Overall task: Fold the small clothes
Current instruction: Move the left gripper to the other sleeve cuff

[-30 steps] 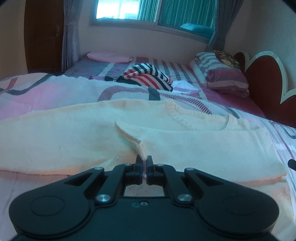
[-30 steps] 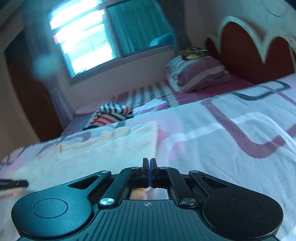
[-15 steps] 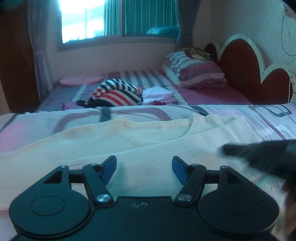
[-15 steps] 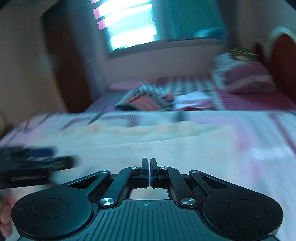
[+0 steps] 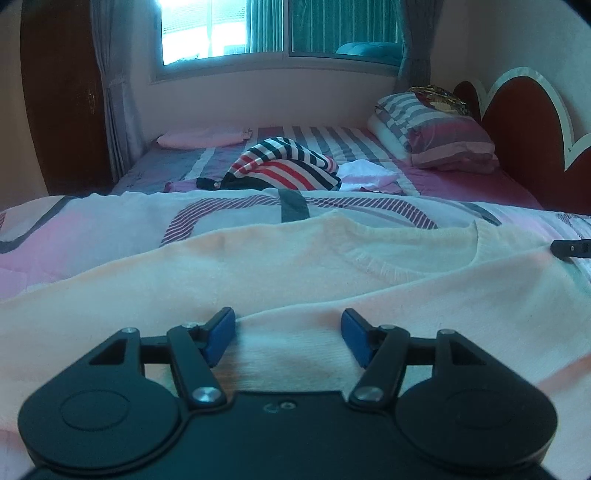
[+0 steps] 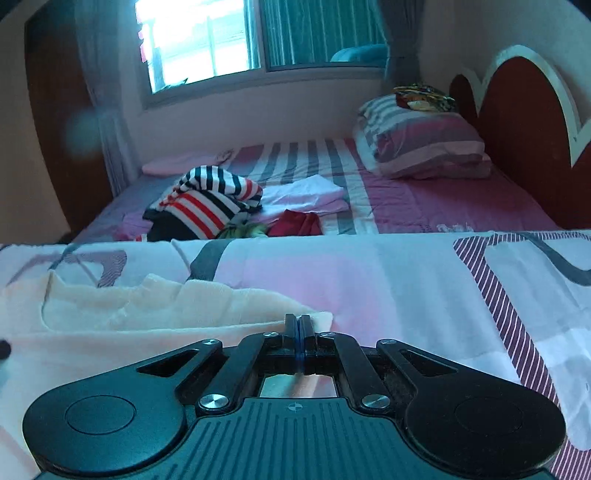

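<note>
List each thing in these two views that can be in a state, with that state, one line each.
left gripper: open, nothing between the pads
right gripper: shut, tips at the garment's corner
cream top: spread on the bed, partly folded
striped garment: crumpled, unfolded
white garment: folded flat
window: curtains drawn aside

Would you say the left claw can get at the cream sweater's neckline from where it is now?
Probably yes. The left claw is open just above the cream sweater, and only flat fabric lies between it and the neckline. The right claw sits off at the sweater's far edge.
</note>
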